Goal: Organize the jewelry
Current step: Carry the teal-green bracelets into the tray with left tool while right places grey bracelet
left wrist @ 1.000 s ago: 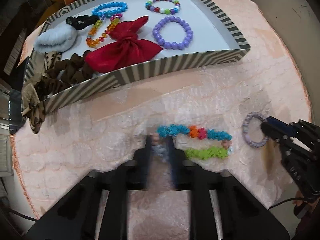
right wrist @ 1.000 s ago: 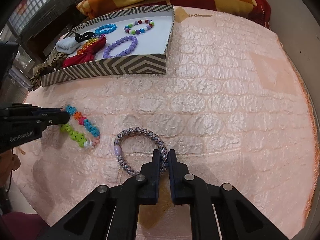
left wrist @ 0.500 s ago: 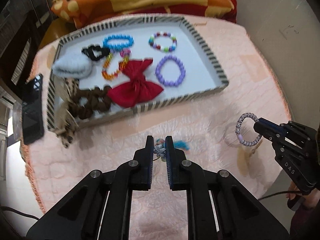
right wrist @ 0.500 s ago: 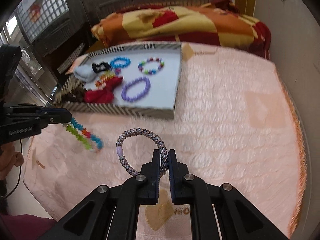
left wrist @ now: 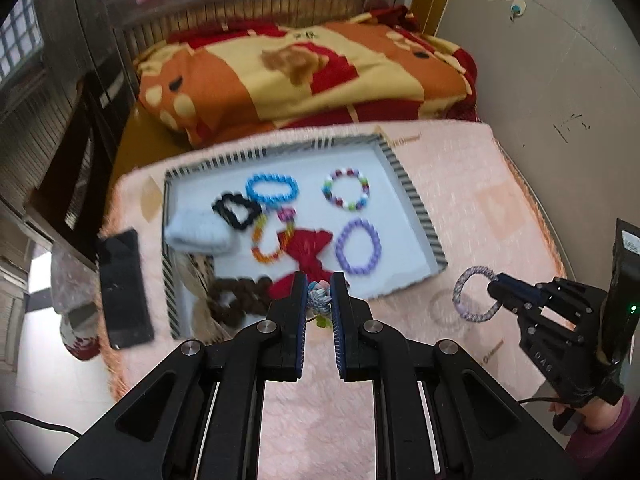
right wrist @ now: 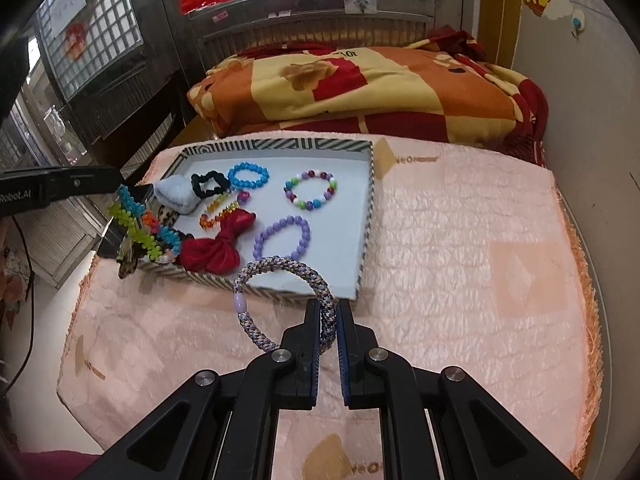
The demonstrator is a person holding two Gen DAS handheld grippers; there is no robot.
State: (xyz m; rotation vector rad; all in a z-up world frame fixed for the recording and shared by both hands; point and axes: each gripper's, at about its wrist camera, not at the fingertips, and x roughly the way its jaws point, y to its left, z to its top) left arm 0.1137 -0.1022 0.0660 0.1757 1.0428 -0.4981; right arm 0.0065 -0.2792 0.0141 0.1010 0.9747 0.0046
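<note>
My left gripper (left wrist: pixel 319 300) is shut on a colourful spiky bracelet (left wrist: pixel 319 301), lifted above the pink cloth; in the right wrist view the bracelet (right wrist: pixel 141 226) hangs from the left gripper (right wrist: pixel 118 184) beside the tray's left end. My right gripper (right wrist: pixel 329 316) is shut on a grey-purple braided hair tie (right wrist: pixel 280 300), held in the air before the striped tray (right wrist: pixel 362 240); the tie also shows in the left wrist view (left wrist: pixel 476 294). The tray (left wrist: pixel 424 216) holds bead bracelets, a red bow (left wrist: pixel 306 258) and scrunchies.
A black phone (left wrist: pixel 122 288) lies left of the tray. A folded orange and yellow blanket (right wrist: pixel 360 88) lies behind the tray. A wall runs along the right. Pink cloth (right wrist: pixel 460 260) covers the surface to the right of the tray.
Both grippers have lifted their pieces off the cloth and risen higher. The spiky bracelet left the cloth and now hangs near the tray's left end.
</note>
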